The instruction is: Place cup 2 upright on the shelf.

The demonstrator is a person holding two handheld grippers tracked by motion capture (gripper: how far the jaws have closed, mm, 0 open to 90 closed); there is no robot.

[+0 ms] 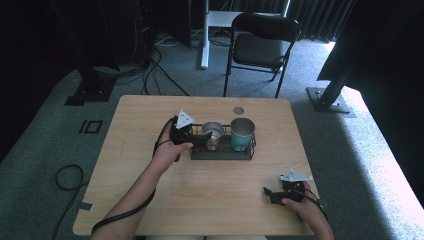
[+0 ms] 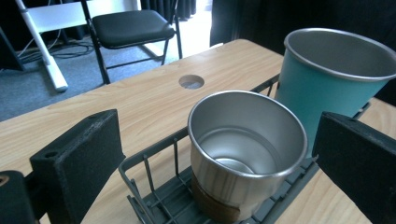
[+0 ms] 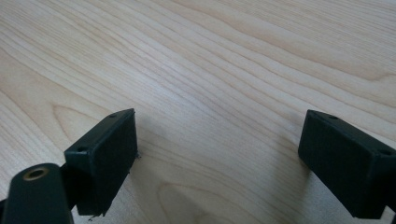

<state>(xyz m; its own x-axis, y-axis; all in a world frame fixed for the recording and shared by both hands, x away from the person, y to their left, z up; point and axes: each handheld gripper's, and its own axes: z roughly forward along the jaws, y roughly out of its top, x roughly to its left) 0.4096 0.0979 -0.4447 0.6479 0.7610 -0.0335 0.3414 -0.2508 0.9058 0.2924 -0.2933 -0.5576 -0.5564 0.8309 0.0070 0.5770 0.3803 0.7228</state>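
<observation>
1. The steel cup [image 2: 246,149] stands upright and empty in the left part of the rack [image 1: 222,154], which sits near the middle of the table [image 1: 150,130].
2. In the left gripper view, the steel cup lies between the two black jaws of the left gripper [image 2: 219,158], one jaw on each side and both clear of its wall; the jaws are spread wide and grip nothing.
3. In the high view, the left gripper [image 1: 202,138] reaches over the rack's left end, right at the steel cup [image 1: 213,134], held by the left hand [image 1: 170,147].
4. The teal cup [image 1: 242,133] stands upright in the rack just right of the steel cup, close beside it; whether they touch I cannot tell. It is taller and also empty [image 2: 334,79].
5. A round hole [image 1: 238,110] in the table lies beyond the rack, behind the teal cup.
6. The right gripper [image 1: 272,194] rests well away from the rack, near the table's front right corner, in the right hand [image 1: 302,205].
7. In the right gripper view, the right gripper [image 3: 219,158] has its jaws apart over bare wood, with nothing between them.
8. A black chair [image 1: 262,42] stands on the floor beyond the table's far edge.
</observation>
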